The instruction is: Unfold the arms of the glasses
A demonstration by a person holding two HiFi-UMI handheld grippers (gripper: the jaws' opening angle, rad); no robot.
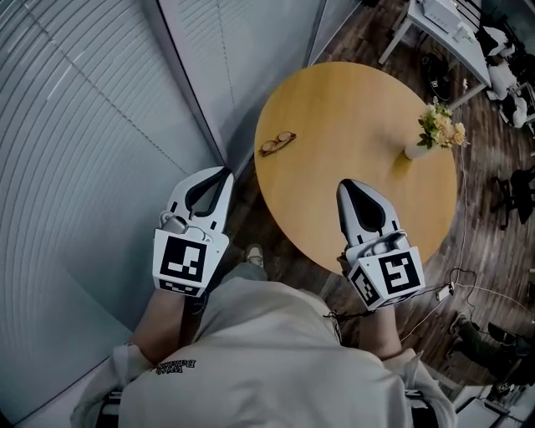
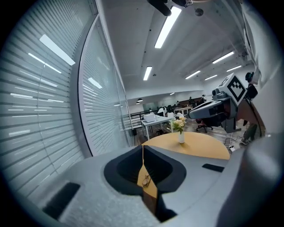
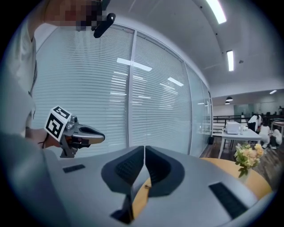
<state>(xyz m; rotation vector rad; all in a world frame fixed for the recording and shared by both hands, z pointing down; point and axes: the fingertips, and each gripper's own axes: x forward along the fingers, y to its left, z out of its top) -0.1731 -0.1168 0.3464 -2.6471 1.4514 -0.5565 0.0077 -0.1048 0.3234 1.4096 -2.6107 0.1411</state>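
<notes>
A pair of brown-framed glasses [image 1: 277,142] lies with its arms folded near the left edge of the round yellow table [image 1: 351,109]. Both grippers hang in the air short of it, apart from the glasses. My left gripper [image 1: 225,173] is shut and empty, off the table's left side beside the glass wall. My right gripper [image 1: 345,185] is shut and empty over the table's near part. In the left gripper view the glasses [image 2: 145,180] show through the slit below the closed jaws [image 2: 143,147]. The right gripper view shows its jaws [image 3: 144,148] closed, the glasses [image 3: 146,186] tiny beyond.
A white vase of yellow flowers [image 1: 435,132] stands at the table's right side. A glass wall with blinds [image 1: 100,125] runs along the left. A white desk [image 1: 443,25] is at the top right, with cables [image 1: 460,284] on the wood floor.
</notes>
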